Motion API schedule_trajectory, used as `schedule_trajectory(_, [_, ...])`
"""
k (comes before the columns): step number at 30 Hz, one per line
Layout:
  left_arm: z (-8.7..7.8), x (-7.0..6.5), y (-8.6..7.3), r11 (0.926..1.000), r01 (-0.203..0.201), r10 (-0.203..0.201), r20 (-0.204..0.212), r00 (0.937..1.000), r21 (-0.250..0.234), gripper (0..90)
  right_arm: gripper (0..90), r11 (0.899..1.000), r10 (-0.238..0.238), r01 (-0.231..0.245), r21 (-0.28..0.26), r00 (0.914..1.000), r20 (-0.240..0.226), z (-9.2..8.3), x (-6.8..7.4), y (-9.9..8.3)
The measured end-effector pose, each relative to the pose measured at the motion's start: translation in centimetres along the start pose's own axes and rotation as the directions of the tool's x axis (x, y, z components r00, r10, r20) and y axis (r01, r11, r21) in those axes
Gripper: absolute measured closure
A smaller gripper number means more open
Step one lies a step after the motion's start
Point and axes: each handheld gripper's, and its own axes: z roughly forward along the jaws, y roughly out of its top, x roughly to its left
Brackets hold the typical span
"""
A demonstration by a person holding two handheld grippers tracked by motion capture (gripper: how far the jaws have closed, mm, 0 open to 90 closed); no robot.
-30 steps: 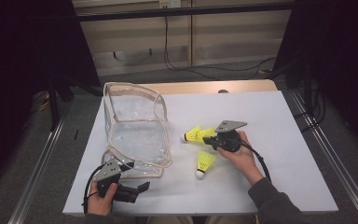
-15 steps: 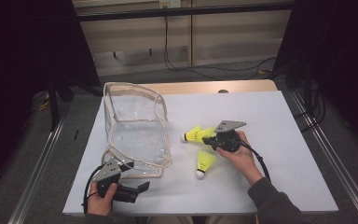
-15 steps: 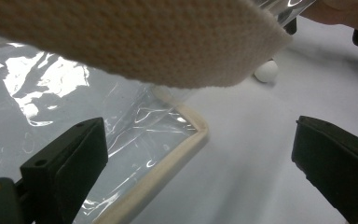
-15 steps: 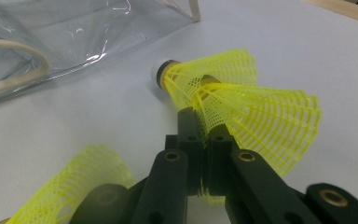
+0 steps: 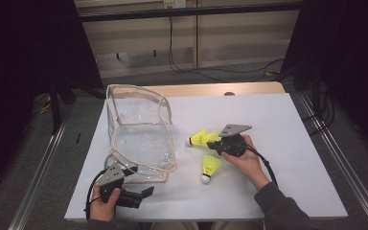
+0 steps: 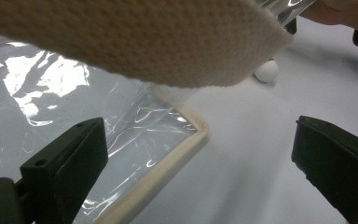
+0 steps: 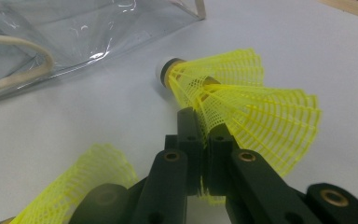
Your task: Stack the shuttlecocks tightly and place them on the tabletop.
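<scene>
Shuttlecock (image 7: 242, 100) skirt pinched in right hand-held gripper (image 7: 204, 140), seen close-up; left hand-held gripper (image 6: 200, 154) agape beside pouch (image 6: 177, 154).

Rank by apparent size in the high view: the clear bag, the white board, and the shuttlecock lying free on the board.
1. white board, by far the largest.
2. clear bag, covering part of the board's left side.
3. shuttlecock, the smallest, lying near the right gripper.

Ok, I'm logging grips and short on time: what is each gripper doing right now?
Left gripper: open, holding nothing, jaws either side of the clear bag's trimmed corner.
Right gripper: closed on the skirt of a yellow shuttlecock.
</scene>
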Motion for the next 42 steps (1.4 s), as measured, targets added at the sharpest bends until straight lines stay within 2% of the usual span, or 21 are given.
schedule_trajectory(16, [0.01,0.02,-0.02,1.0,0.0,0.0,0.002,1.0,-0.004,3.2,86.8,1.0,0.002,-0.002,0.015,1.0,-0.003,0.21,-0.03,-0.08])
schedule_trajectory(27, [-0.05,0.02,0.0,1.0,0.001,-0.001,0.002,1.0,-0.004,3.2,76.6,0.999,0.028,-0.028,0.025,0.9996,0.006,-0.14,-0.27,-0.15])
schedule_trajectory(29, [-0.09,0.04,-0.02,1.0,0.005,-0.005,-0.002,1.0,-0.007,3.2,78.5,0.999,0.03,-0.03,0.023,0.9995,0.004,-0.4,-0.37,-0.12])
schedule_trajectory(33, [-0.08,0.05,-0.01,1.0,0.0,0.0,-0.001,1.0,-0.003,3.2,88.0,0.999,0.031,-0.031,0.017,0.9994,-0.013,-0.74,-0.49,-0.05])
schedule_trajectory(42, [-0.07,0.01,-0.01,1.0,0.0,0.0,0.0,1.0,-0.004,3.2,89.0,1.0,0.003,-0.003,0.009,0.9997,-0.026,-0.68,-0.03,0.27])
